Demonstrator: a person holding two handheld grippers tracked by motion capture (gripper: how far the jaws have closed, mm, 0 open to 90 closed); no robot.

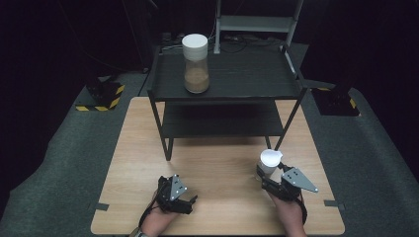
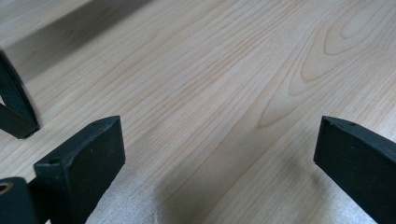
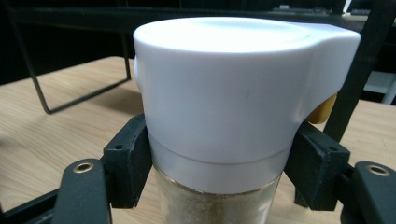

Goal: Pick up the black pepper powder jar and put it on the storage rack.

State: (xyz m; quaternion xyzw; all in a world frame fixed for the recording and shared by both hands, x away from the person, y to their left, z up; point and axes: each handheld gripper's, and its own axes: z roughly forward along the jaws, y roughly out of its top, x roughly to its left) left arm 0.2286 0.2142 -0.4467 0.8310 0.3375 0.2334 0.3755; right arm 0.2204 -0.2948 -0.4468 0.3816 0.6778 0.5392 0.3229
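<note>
Item: jar [image 1: 270, 162] with white lid, brown powder inside — pinched at the neck by the right gripper [image 1: 271, 174] fingers [image 3: 125, 161], near the counter [image 1: 222, 163] right edge. A like jar [image 1: 195, 63] is already set on the shelf [image 1: 247, 74]. Left gripper [image 1: 187, 201] — fingers spread, nothing held. Placing judged outstanding.

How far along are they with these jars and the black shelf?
Looks done: one white-lidded glass jar of brown powder already stands on the black metal shelf's top level. In hand: the right claw is shut on a second white-lidded jar near the wooden table's right side. Left, probably: setting it on the shelf. The left claw rests open with nothing between its jaws.
</note>
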